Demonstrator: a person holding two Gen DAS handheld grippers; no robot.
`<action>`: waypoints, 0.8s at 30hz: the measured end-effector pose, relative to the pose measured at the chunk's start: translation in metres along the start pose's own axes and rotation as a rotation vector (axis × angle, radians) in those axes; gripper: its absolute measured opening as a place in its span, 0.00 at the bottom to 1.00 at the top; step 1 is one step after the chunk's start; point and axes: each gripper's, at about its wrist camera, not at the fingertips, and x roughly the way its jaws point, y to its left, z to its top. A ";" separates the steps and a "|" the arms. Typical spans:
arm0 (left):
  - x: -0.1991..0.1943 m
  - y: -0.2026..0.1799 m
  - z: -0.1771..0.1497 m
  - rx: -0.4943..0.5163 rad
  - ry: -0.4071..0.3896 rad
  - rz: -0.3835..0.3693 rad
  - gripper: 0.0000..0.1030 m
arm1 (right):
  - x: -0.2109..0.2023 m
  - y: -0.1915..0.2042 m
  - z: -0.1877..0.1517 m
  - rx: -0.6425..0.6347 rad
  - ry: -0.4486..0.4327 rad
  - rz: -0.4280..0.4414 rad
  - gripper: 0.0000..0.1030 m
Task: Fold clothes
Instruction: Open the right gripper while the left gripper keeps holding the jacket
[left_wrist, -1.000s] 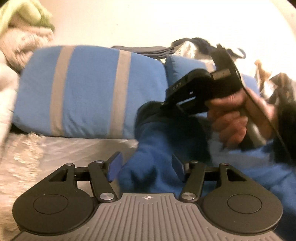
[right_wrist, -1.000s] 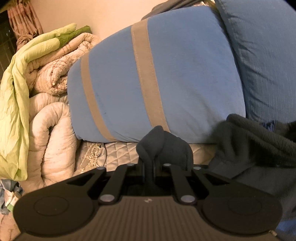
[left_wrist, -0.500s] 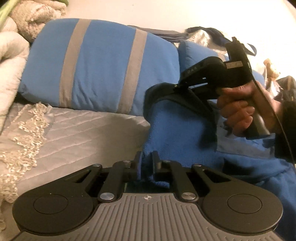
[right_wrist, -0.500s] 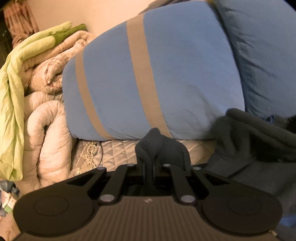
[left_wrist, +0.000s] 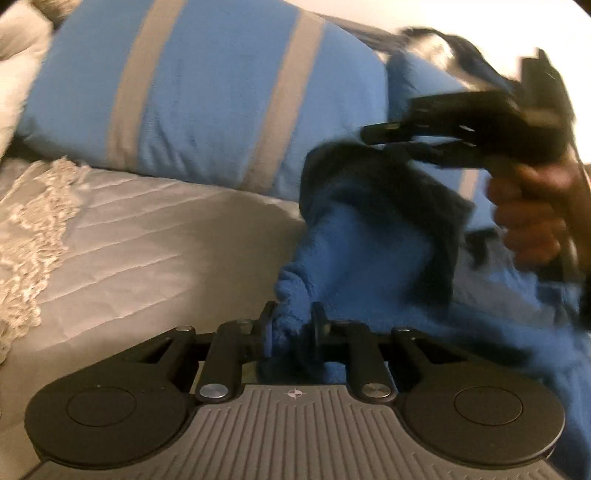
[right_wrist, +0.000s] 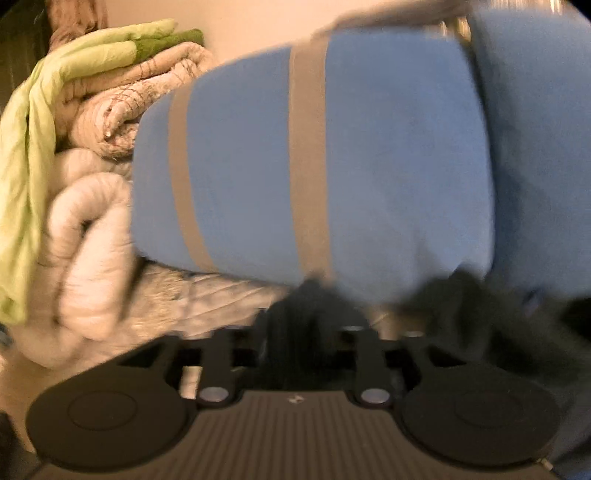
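1. Left gripper (left_wrist: 291, 326) is pinched nearly closed on a bunched edge of the blue fleece garment (left_wrist: 369, 258), low over the grey quilted bedspread (left_wrist: 147, 240). Right gripper (left_wrist: 384, 138) is clamped on the garment's dark cuff (left_wrist: 332, 158), held up in front of the striped blue pillow (left_wrist: 207, 96). So the garment hangs stretched between the two.
2. What could go wrong: the left one has only a small wad of fleece, so a hard tug from the right side could yank it free. The slack middle could also sag and crease the fold crooked.
3. Versus a second ago: the left claw was wide open around the fleece and now it's shut on it. The right view has gone blurry and the pillow sits elsewhere in it, so that hand is moving.
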 end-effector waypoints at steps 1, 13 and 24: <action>0.000 -0.001 0.001 0.003 0.002 0.012 0.16 | -0.009 -0.004 0.002 -0.017 -0.018 -0.020 0.90; -0.001 -0.006 0.007 -0.021 0.039 0.130 0.15 | -0.167 -0.099 -0.047 0.045 0.111 -0.176 0.98; -0.013 0.015 0.054 -0.078 0.022 0.002 0.71 | -0.252 -0.135 -0.118 0.135 0.223 -0.292 0.98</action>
